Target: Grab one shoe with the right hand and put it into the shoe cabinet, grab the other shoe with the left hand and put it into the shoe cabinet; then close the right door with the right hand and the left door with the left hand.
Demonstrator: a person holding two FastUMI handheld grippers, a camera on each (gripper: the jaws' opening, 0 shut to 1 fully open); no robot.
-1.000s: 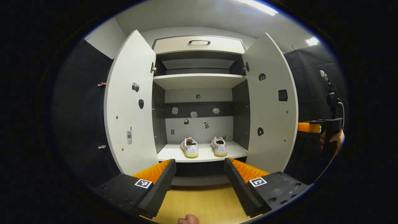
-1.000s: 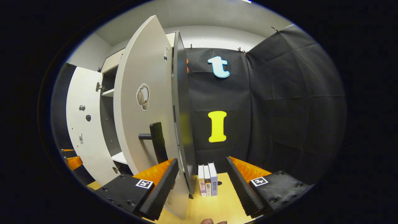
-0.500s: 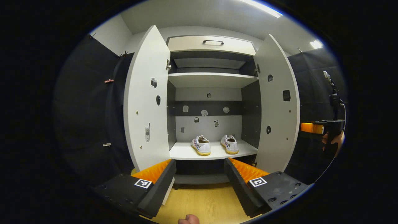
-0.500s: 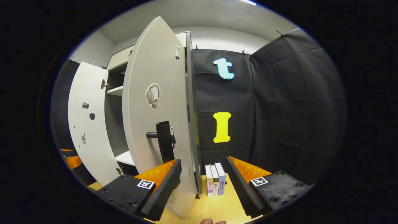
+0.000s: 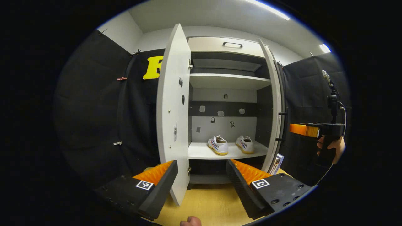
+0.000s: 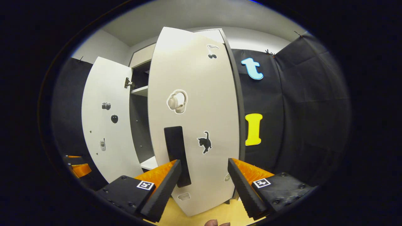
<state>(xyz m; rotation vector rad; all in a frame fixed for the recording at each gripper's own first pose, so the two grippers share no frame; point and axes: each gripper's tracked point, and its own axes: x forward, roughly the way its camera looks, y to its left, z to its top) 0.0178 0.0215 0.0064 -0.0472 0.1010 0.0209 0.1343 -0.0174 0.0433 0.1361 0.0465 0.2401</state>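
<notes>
The right door [image 6: 193, 125] hid the shoes in the right gripper view; a book [image 5: 276, 163] peeked out half-covered behind it, and the wall stickers [image 5: 220, 113] were too small to read.

lower shelf [image 5: 201, 152] | two white shoes [image 5: 218, 145] [image 5: 245, 144] side by side, apart | wooden floor [image 5: 210, 204] under cabinet

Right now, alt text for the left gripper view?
Open shoe cabinet seen head-on, with two white shoes side by side on its lower shelf. The left door and right door both stand open, nearly edge-on. The left gripper has its jaws apart and empty; the right gripper is hand-held by the right door.
</notes>
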